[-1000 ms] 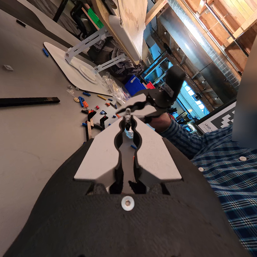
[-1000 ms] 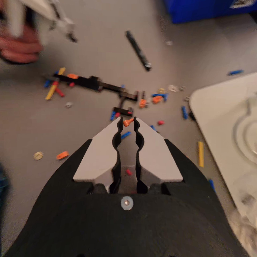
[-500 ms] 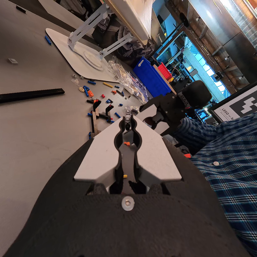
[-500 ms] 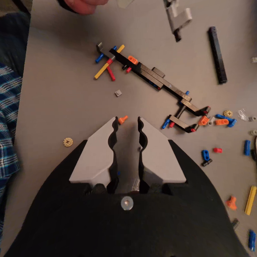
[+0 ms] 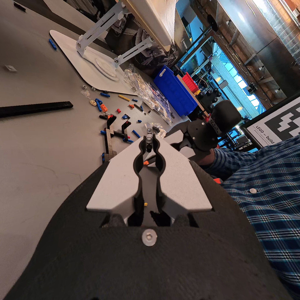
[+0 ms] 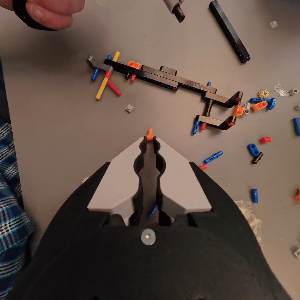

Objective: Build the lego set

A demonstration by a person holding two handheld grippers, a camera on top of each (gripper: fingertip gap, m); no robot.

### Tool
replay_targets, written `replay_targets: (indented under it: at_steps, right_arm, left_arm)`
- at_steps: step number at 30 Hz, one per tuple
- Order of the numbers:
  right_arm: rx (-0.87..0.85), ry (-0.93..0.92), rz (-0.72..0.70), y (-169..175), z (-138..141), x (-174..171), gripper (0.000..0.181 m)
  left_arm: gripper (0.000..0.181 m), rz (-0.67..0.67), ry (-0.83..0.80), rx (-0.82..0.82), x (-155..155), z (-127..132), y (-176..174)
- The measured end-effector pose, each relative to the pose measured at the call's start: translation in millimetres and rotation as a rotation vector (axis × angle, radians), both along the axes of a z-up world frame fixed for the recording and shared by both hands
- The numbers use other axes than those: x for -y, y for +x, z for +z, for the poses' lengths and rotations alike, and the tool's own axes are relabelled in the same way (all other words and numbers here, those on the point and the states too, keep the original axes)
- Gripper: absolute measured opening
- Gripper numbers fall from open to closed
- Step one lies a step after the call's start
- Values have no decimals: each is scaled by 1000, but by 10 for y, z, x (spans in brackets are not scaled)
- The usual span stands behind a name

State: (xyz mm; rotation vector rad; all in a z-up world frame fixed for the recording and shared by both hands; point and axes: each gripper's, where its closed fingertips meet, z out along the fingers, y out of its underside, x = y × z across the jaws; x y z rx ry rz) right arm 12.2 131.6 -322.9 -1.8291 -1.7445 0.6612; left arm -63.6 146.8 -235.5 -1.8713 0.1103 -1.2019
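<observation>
The right gripper point(image 6: 150, 138) hangs over the grey worktop point(image 6: 56, 129), its jaws closed to a narrow slot and pinching a small orange pin point(image 6: 150, 134) at their very tips; the pin's thin end pokes out forward. The same gripper point(image 5: 175, 141) shows in the left wrist view, held by a hand at the end of a blue plaid sleeve point(image 5: 267, 186).

The left gripper point(image 5: 149, 139) is tilted and raised off the worktop point(image 5: 32, 162). Its jaws are nearly closed on a small grey piece point(image 5: 149, 140) with a dark end, gripped at the tips. In the right wrist view that piece's dark end point(image 6: 178, 13) shows at the top edge, with a hand point(image 6: 48, 13) at the top left corner.

The black lego frame point(image 6: 162, 77) lies flat on the worktop ahead of the right gripper, well apart from it, with blue, red and orange pins stuck in it and a yellow axle point(image 6: 107, 76) across its left end. Its right end forks into two short arms. Loose pins lie scattered to the right of it. A small grey stud plate point(image 6: 129, 108) lies between frame and gripper. A long black beam point(image 6: 228, 30) lies apart at the upper right.

Farther off stand a white stand base point(image 5: 78, 55), clear bags point(image 5: 146, 94) and a blue bin point(image 5: 173, 94).
</observation>
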Motion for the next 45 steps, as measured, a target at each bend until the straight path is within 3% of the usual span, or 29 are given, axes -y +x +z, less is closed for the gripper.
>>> replay_targets:
  at_steps: [5, 11, 14, 27, 45]
  right_arm:
    - [-64, -34, 76, -6, 146, 29, 5]
    - [-267, -243, 187, -87, 844, -11, 5]
    - [-276, -272, 243, -110, 1016, -55, 5]
    - [-216, -287, 367, -73, 909, 67, 6]
    - [-341, -361, 369, -65, 1134, 137, 5]
  left_arm:
    - [5, -25, 9, -10, 15, -4, 36]
    - [5, -138, 121, -52, 115, 111, 230]
    - [5, -179, 156, -80, 159, 137, 310]
    - [5, -285, 244, -203, 289, 148, 517]
    - [5, -309, 271, -129, 328, 276, 621]
